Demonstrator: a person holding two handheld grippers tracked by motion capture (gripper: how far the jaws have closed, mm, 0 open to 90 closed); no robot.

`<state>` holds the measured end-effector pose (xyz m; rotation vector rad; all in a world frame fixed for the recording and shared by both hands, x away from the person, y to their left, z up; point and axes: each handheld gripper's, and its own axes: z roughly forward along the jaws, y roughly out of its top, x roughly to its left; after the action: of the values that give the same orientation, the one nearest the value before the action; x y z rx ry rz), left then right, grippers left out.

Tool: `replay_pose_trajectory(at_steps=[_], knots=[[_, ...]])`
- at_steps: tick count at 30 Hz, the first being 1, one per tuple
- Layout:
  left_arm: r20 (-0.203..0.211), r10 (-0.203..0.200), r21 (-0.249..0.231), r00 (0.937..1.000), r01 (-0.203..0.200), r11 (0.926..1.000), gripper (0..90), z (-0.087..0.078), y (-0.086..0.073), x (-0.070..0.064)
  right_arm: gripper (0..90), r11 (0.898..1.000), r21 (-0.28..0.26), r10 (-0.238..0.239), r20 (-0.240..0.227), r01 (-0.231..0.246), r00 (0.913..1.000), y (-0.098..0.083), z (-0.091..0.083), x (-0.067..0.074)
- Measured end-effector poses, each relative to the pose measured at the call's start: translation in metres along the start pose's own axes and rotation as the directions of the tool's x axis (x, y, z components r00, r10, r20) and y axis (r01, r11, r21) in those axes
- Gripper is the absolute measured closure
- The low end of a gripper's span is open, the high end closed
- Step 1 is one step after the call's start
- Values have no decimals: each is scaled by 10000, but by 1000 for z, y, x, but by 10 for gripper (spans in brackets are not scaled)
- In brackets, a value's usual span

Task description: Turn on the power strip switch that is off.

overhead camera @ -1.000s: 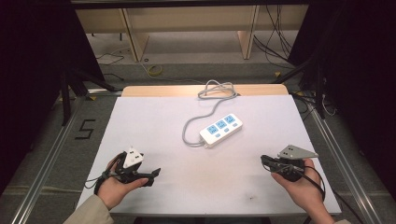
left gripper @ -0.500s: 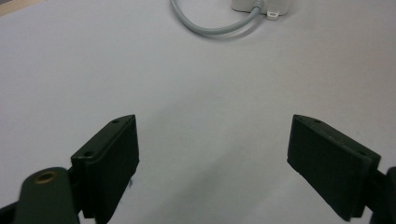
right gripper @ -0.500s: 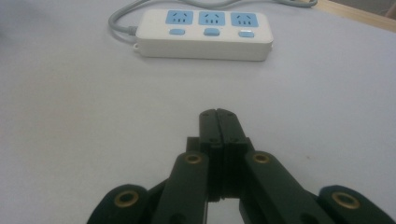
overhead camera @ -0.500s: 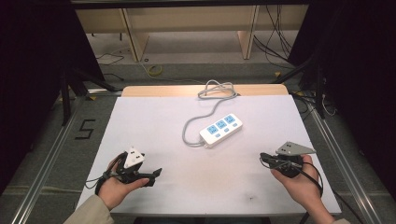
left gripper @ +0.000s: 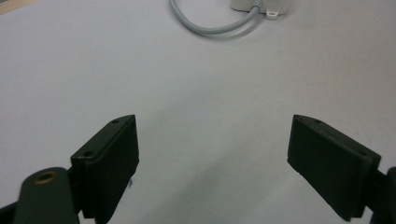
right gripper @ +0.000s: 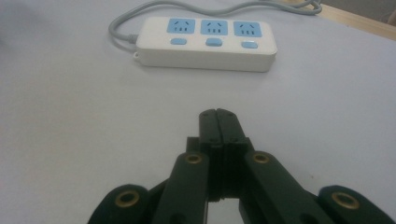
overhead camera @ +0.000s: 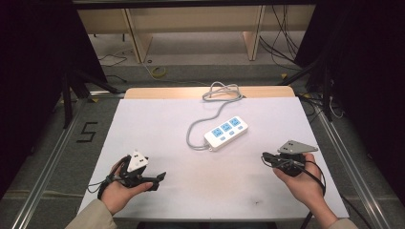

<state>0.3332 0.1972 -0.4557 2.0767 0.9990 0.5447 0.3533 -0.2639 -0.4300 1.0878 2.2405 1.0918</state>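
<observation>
Near the power strip (overhead camera: 226, 134) on the tabletop (overhead camera: 157, 124), the right gripper (right gripper: 217, 114) is clenched empty; the left gripper (left gripper: 212, 154) is spread wide.

Power strip (overhead camera: 226, 133): white body, blue sockets and switches, grey cord (overhead camera: 200, 125); table (overhead camera: 157, 124): white; grippers: black jaws

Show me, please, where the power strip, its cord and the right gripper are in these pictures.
Power strip (right gripper: 205, 44): right gripper view, on its white top by the middle switch.
Cord (overhead camera: 192, 131): high view, on the grey loop left of the strip.
Right gripper (right gripper: 217, 114): right gripper view, at the tips of its shut jaws.
</observation>
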Motion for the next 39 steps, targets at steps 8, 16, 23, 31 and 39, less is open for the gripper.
replay_pose_trajectory(at_steps=[8,16,23,31,39], knots=[[1,10,18,10000,-10,10000,162,0,0,0,900,10000,35,-20,-16,20,10000,6,8,0],[11,-20,42,10000,20,10000,162,0,0,0,900,9999,126,-87,-10,87,10000,11,15,-1],[7,-5,39,10000,5,10000,162,0,0,0,900,9998,158,-97,-23,97,10000,15,19,-1],[17,18,35,10000,-18,10000,162,1,0,-1,900,9997,216,-115,-25,115,9999,20,25,-2],[18,51,59,10000,-51,10000,162,1,0,-1,900,9995,281,-165,-10,165,9999,25,32,-2]])
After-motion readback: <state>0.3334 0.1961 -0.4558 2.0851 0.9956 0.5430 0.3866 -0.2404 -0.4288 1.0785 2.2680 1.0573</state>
